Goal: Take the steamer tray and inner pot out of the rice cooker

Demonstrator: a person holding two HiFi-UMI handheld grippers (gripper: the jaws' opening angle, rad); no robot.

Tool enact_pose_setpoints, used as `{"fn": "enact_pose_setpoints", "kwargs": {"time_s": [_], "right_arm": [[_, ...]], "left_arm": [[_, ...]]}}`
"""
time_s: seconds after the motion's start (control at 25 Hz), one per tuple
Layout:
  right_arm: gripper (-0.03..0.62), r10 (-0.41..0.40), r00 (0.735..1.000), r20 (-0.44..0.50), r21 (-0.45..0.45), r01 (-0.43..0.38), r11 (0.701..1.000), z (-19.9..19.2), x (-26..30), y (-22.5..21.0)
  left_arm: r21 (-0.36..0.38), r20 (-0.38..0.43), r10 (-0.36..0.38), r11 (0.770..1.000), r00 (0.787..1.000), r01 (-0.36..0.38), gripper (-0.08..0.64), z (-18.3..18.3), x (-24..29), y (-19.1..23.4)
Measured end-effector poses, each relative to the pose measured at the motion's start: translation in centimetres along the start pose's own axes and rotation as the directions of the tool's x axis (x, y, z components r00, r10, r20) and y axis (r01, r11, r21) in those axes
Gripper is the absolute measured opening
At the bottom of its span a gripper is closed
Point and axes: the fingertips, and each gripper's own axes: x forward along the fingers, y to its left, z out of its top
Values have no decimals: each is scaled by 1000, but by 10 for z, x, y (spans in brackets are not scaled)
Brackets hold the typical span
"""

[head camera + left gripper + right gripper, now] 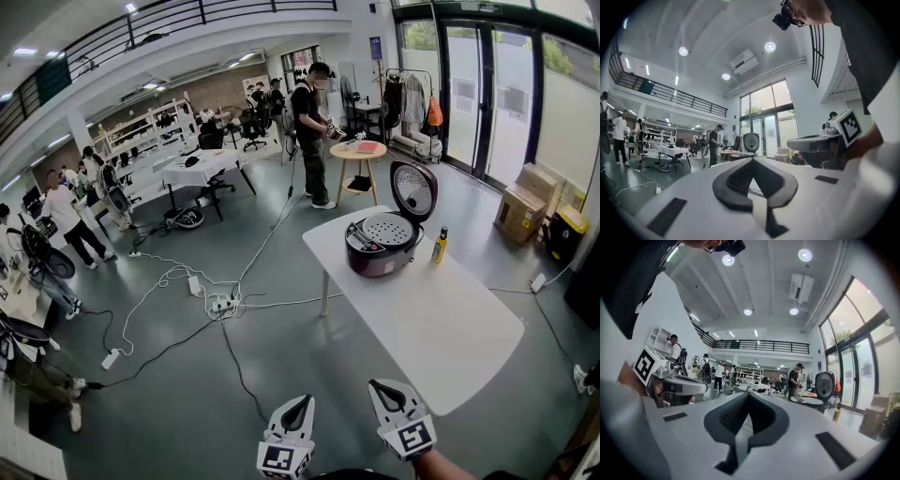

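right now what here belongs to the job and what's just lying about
Job: rice cooker, lid open; steamer tray inside it; left gripper and right gripper, both shut, empty.
Lying about: yellow bottle; cardboard boxes; floor cables.

Open rice cooker (380, 253) on white table (431, 328), steamer tray (387, 230) seated inside; yellow bottle (439, 246) just right of cooker. Left claw (302, 405) and right claw (380, 387) closed, well apart from cooker.

rice cooker (375, 262): 1 | steamer tray (387, 230): 1 | yellow bottle (439, 246): 1 | cardboard boxes (517, 214): 2
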Motion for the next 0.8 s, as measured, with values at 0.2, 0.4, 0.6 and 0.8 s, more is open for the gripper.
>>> {"fn": "enact_pose_setpoints", "kwargs": {"time_s": [0.2,0.4,0.6,0.8], "right_arm": [[-3,-1,1000,-17,-1,1,1000,6,11,11],[-3,-6,999,-33,9,6,1000,7,28,27],[-3,-23,999,-31,10,24,1000,3,44,39],[5,-16,1000,-18,24,17,1000,-1,71,40]], "left_arm": [[8,9,6,1000,1000,-6,-3,8,-6,17],[1,11,-13,1000,1000,13,-3,4,-10,35],[2,3,-31,1000,1000,31,-3,1,-12,54],[-4,0,-48,999,999,48,-2,-8,0,75]]}}
